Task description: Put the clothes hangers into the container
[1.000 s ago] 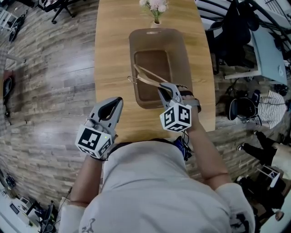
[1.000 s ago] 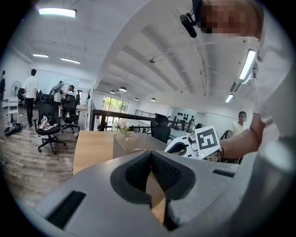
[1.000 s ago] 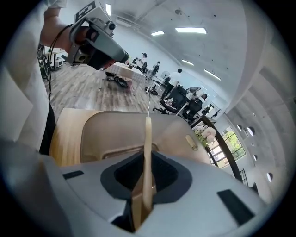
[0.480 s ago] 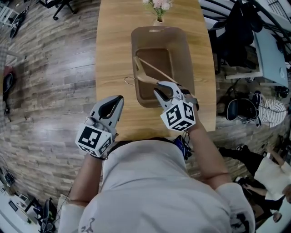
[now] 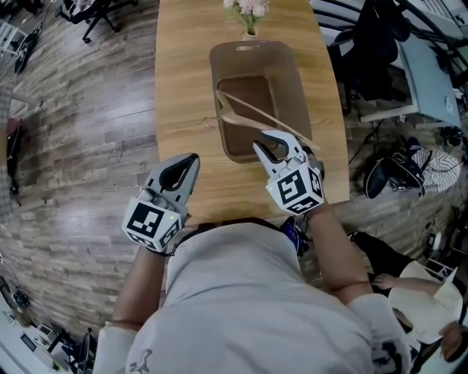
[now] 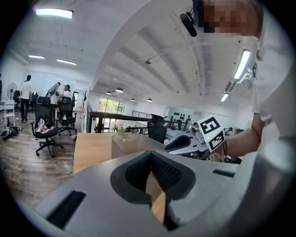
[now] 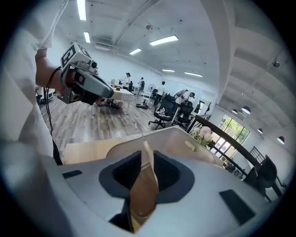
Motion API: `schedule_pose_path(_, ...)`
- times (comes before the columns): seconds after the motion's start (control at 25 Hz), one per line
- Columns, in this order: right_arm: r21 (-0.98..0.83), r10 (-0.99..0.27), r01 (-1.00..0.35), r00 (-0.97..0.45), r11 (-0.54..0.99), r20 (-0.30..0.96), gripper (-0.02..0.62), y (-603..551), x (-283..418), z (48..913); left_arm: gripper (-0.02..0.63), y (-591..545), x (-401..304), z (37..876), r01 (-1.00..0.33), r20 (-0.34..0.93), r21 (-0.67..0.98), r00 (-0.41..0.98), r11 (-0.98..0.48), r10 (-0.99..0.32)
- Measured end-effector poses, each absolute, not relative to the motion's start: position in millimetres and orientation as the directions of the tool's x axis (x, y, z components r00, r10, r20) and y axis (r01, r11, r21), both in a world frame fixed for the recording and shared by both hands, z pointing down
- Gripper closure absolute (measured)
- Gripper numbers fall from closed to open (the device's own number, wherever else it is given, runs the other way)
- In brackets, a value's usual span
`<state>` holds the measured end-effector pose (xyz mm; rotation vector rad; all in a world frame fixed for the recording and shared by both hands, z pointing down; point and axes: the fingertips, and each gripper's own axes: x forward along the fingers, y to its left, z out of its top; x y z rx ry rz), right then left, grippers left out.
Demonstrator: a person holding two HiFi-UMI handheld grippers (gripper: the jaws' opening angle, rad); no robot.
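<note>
Broadly, a long table [image 5: 183, 80] of pale wood grain is running up the middle of the head view, and a smooth tan container [image 5: 301, 80] with rounded corners and a slot handle at its far rim is sitting on it. Across the container's open mouth a wooden clothes hanger [image 5: 252, 111] is lying tilted, its slim flat arms spreading in a shallow V from the left rim toward the near right rim. Its thin wire hook [image 5: 210, 123] is poking out past the left rim, over the bare table top.

At the near right rim the right gripper [image 5: 267, 142] is reaching in, and its dark ribbed pads are pressing together on the hanger's flat, rounded arm end, which is standing edge-on between them in the right gripper view.

Well apart from the hanger, the left gripper [image 5: 191, 159] is hovering near the table's near left edge, beside the person's body. Its jaws are meeting at their tips and gripping nothing, with only table wood showing through the small gap behind them.

Beyond the container's far rim, pale pink flowers [image 5: 248, 7] are standing in a small vase.
</note>
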<state>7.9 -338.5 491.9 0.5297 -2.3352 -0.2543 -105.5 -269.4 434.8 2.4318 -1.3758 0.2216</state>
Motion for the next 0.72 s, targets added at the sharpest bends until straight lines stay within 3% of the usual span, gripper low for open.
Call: schedule_pose_path(0.72, 0.289, -0.607, -0.538, -0.637, 0.792, 0.475, 0.569, -252.2, 9.6, 440.2, 0.600, -207.5, -114.6, 401.6, -0.772, 0.230, 0.145, 0.634, -0.618, -0.738)
